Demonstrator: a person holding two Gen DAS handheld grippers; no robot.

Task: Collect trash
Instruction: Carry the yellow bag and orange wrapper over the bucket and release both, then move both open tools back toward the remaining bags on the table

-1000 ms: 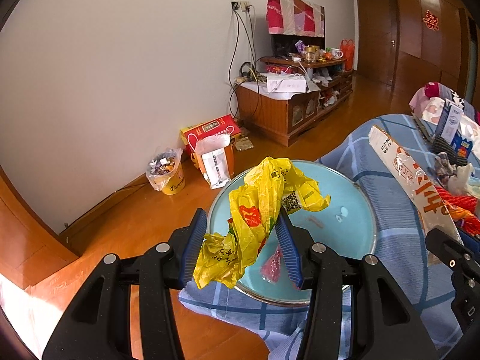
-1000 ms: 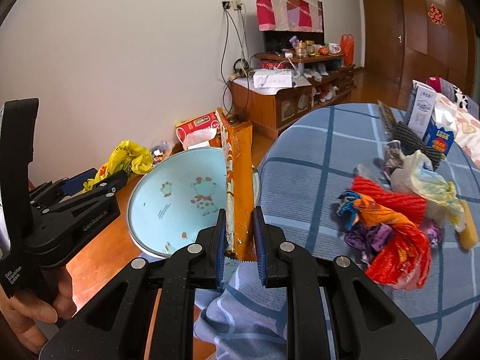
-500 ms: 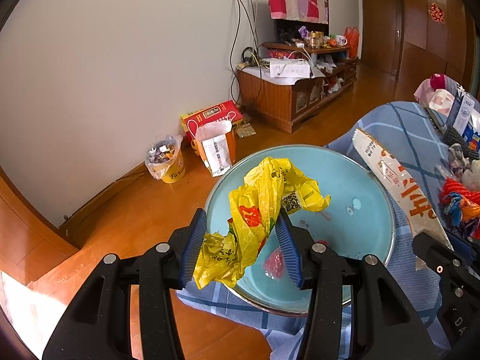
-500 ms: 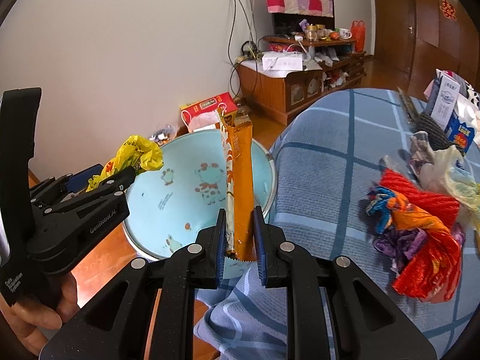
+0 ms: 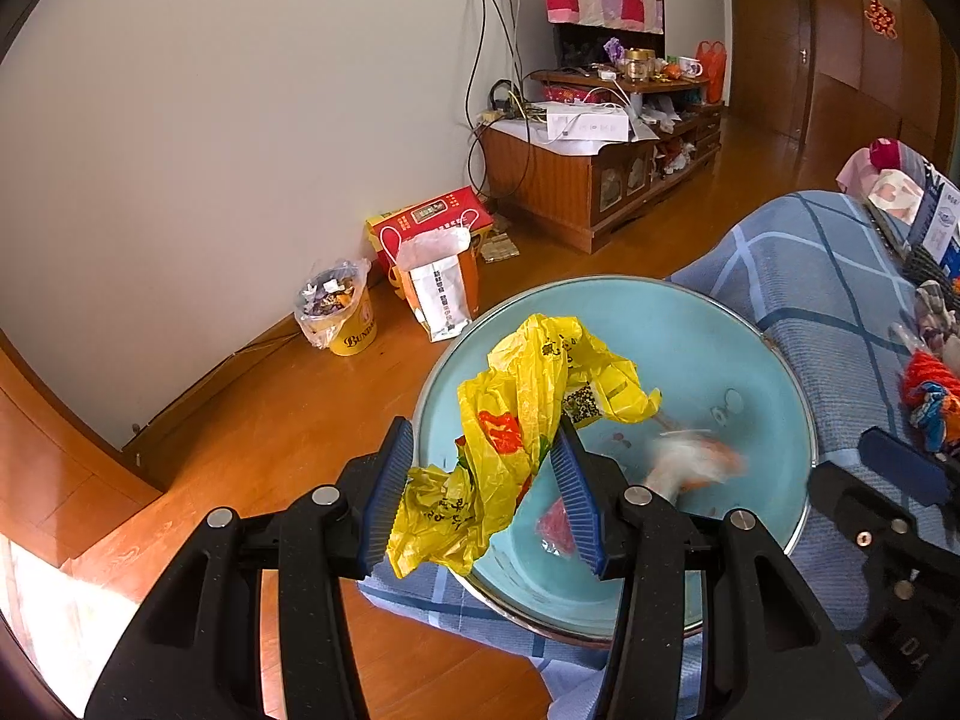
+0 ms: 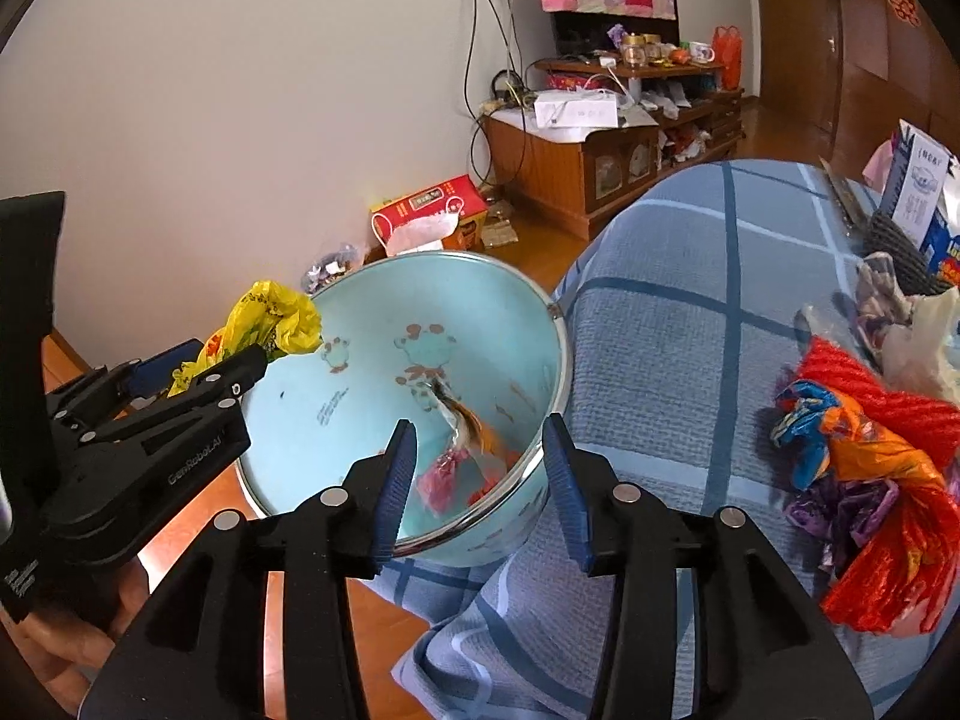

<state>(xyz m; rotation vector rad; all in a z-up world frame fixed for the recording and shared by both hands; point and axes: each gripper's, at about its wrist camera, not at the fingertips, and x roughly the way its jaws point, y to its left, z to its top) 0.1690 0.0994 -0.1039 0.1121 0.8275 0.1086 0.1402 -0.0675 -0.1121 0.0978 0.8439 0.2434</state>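
Both wrist views close, angled down, sharing basin [image 5: 750, 360]

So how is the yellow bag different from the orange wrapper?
The yellow bag is pinched in the left gripper above the blue bowl; the orange wrapper is loose inside the bowl, since the right gripper has just been opening and has nothing between its pads now. The bag is sharp and crumpled; the wrapper looks blurry. The bag looks bigger than the wrapper. Both are trash, and both are at the same bowl.

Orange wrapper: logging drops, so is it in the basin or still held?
In the basin: the orange wrapper lies blurred below the right gripper's open jaws.
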